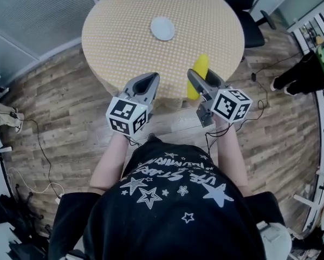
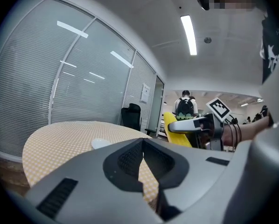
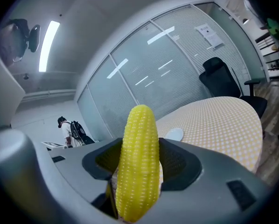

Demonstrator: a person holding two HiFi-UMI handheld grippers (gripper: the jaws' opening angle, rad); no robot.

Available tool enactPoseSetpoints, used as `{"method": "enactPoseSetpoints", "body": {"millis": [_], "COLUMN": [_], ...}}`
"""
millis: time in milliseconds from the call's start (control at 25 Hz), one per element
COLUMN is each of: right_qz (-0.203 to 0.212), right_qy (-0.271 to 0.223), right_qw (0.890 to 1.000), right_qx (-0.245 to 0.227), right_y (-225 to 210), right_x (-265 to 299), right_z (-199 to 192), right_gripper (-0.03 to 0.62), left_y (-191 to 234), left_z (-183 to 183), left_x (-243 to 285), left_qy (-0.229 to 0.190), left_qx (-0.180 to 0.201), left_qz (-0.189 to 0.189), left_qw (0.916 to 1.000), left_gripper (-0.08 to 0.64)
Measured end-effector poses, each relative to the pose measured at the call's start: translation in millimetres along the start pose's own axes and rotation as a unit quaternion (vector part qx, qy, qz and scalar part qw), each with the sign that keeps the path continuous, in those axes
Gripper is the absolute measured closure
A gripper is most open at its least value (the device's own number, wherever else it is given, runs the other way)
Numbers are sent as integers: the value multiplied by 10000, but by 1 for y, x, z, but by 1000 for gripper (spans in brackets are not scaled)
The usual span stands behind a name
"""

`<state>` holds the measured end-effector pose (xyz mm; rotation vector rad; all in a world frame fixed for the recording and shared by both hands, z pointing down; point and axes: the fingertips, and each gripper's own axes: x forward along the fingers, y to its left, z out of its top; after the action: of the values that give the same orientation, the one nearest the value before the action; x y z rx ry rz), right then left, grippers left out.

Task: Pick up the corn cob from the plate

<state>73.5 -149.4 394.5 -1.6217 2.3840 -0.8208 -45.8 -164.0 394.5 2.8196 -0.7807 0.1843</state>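
Head view: my right gripper [image 1: 196, 82] is clamped on the corn cob [image 1: 201, 64], which is clear of the white plate [image 1: 162, 28] and hangs at the near edge of the round table [image 1: 118, 31]. The plate lies well apart from it, toward the far side. My left gripper [image 1: 146, 85] hovers beside the right one, carrying nothing.

Left gripper view: its 2 jaws sit together with nothing between them. The cob shows off to the right, held in the other tongs.

Right gripper view: both jaws press on the cob's flanks, and it stands nearly upright between them, tip up.

My worry is a slip. The grip bears on a rounded, bumpy surface at 2 narrow patches, so a quick swing could let the cob pivot or slide out. Right at the table's edge, it would likely drop to the floor.

The cob itself is bright yellow, with neat kernel rows tapering to a blunt tip. It looks like smooth plastic, I'd guess.
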Motion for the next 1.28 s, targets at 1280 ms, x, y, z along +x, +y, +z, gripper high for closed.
{"method": "enactPoseSetpoints", "body": {"millis": [1280], "right_qz": [1334], "right_qy": [415], "right_qw": [9889], "right_qx": [-514], "right_y": [-2], "right_x": [-158], "right_z": [-12], "right_gripper": [339], "left_y": [-178], "left_z": [-16], "left_x": [-25], "left_qy": [-161], "left_qx": [114], "left_qz": [1326], "left_qw": [9910], "left_gripper": [552]}}
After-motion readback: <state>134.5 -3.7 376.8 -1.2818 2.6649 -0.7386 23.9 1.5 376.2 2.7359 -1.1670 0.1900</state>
